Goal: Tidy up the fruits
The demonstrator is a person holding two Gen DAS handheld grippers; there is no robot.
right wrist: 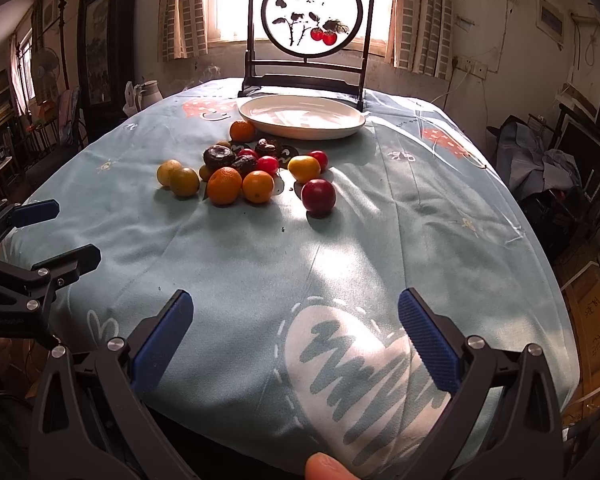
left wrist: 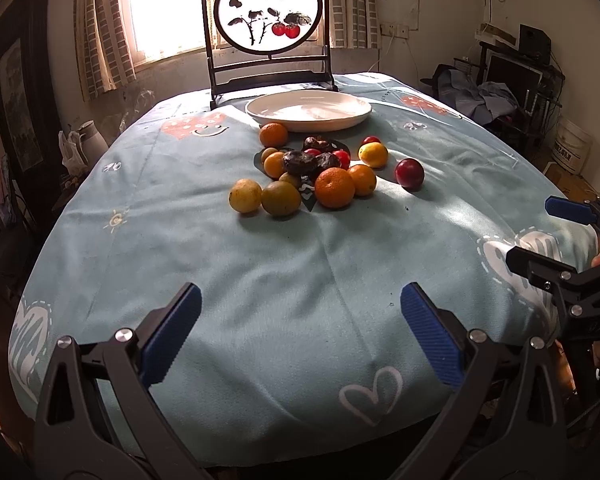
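A pile of fruit (left wrist: 312,168) lies mid-table: several oranges, yellow-green citrus, small red fruits and dark wrinkled ones. A big orange (left wrist: 334,187) (right wrist: 224,185) sits at its front, and a red plum (left wrist: 409,173) (right wrist: 318,197) lies apart to the right. Behind the pile stands an empty white plate (left wrist: 308,110) (right wrist: 302,115). My left gripper (left wrist: 300,332) (right wrist: 56,232) hovers open over the near table edge, nothing between its fingers. My right gripper (right wrist: 296,340) (left wrist: 540,232) is open too, beside it on the right, over a white heart print.
A light blue cloth (left wrist: 260,260) with heart prints covers the round table. A dark-framed round painted screen (left wrist: 267,12) (right wrist: 312,16) stands behind the plate. A fingertip (right wrist: 328,466) shows at the bottom edge. Chairs, a jug and cluttered furniture surround the table.
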